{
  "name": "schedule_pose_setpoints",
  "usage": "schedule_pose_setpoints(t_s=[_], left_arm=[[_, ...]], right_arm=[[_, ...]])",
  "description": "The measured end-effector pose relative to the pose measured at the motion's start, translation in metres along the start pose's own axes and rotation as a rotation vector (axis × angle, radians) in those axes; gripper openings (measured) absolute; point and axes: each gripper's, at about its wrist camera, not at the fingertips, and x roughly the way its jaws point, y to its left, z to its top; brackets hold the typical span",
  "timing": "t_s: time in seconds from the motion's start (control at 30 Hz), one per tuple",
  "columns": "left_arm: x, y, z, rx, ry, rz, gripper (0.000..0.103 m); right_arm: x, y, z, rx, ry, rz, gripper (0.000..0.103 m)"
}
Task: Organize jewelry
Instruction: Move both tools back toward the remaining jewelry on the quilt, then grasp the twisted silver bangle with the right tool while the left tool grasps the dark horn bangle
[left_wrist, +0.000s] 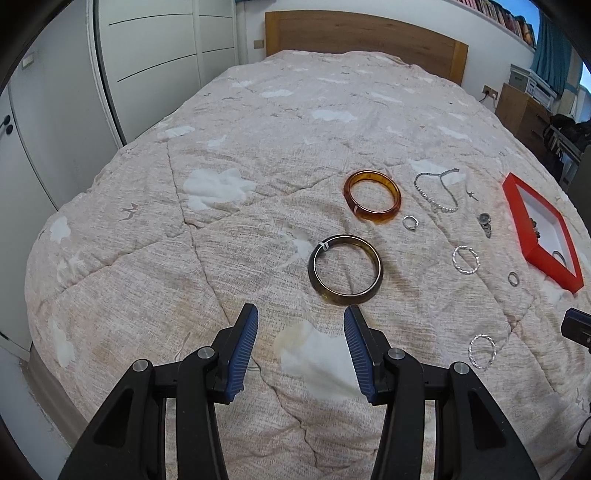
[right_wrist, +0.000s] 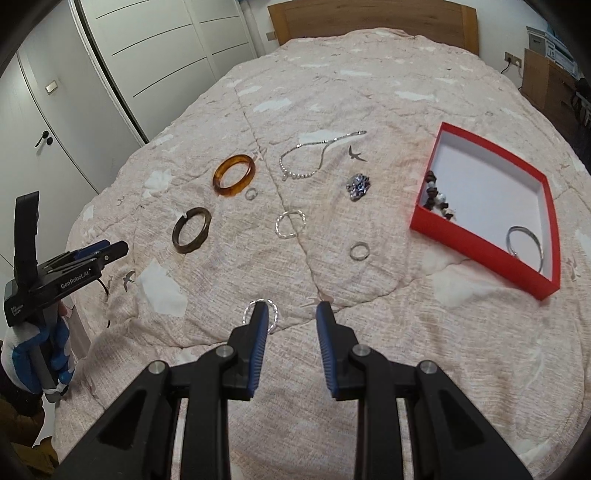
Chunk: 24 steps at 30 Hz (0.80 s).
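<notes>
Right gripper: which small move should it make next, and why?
Probably ease the right gripper a little to its left and down, so that the twisted silver ring comes between the jaws. They stand open with nothing in them, and the ring lies on the quilt partly behind the left fingertip, not in the gap. The red box already holds other pieces.

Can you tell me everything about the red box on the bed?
The red box is a shallow, square open tray, seemingly cardboard, red outside with a white inside. It lies flat on the quilt, on the right side of the bed, with no lid on it. Inside, a dark beaded bracelet with some pale beads lies against one wall, and a silver bangle lies in the near corner. The rest of its floor is bare. Neither gripper touches it.
</notes>
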Motion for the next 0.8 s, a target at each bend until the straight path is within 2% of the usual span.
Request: schedule_pose_setpoints(t_s=[0.4, 0.8], left_arm=[[0.044, -0.005, 0.018, 0.006, 0.041, 0.011, 0.046], [0.072, -0.005, 0.027, 0.005, 0.067, 0.000, 0.042]], right_arm=[[0.033, -0.023, 0.012, 0.023, 0.032, -0.003, 0.026], [0.052, -0.024, 0.025, 0.009, 0.037, 0.012, 0.026]])
